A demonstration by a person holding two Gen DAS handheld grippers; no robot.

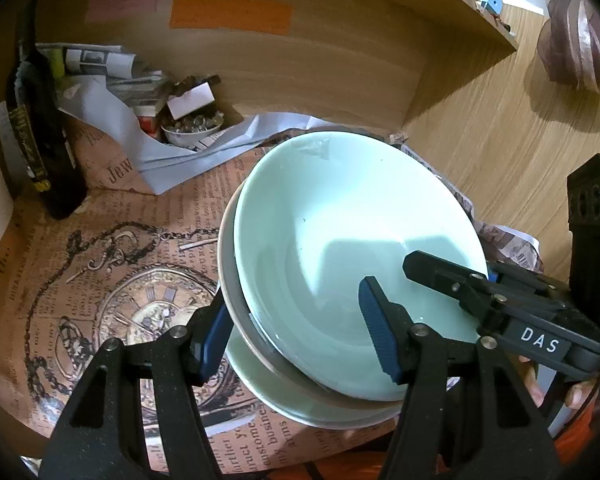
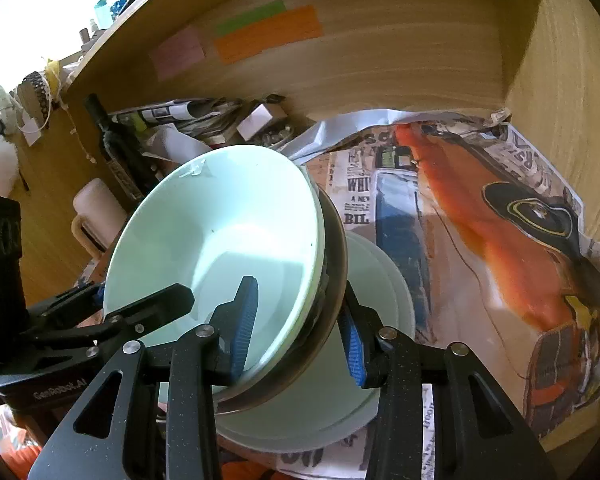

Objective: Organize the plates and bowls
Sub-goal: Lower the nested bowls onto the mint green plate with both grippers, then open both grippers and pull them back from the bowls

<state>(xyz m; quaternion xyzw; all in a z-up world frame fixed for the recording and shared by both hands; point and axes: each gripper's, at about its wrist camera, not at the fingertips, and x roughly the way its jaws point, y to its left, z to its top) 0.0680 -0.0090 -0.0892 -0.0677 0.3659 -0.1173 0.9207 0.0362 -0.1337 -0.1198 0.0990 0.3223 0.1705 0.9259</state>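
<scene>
A pale green bowl (image 1: pixel 340 216) is nested in a grey bowl (image 1: pixel 230 284), both tilted above a pale green plate (image 1: pixel 268 388) on the papered shelf floor. My left gripper (image 1: pixel 300 328) has one finger inside the bowls and one outside, across their near rim. My right gripper (image 2: pixel 296 328) straddles the same rim from the other side, one finger inside the green bowl (image 2: pixel 220 232), one outside the grey bowl (image 2: pixel 332 264), above the plate (image 2: pixel 388 304). The pads sit close to the walls; whether they press on them is unclear.
The wooden shelf back wall (image 1: pixel 300 64) carries coloured labels. A dark bottle (image 1: pixel 40 132), folded newspapers and a small bowl of bits (image 1: pixel 192 126) crowd the back left. Printed paper (image 2: pixel 480 220) lines the floor to the right.
</scene>
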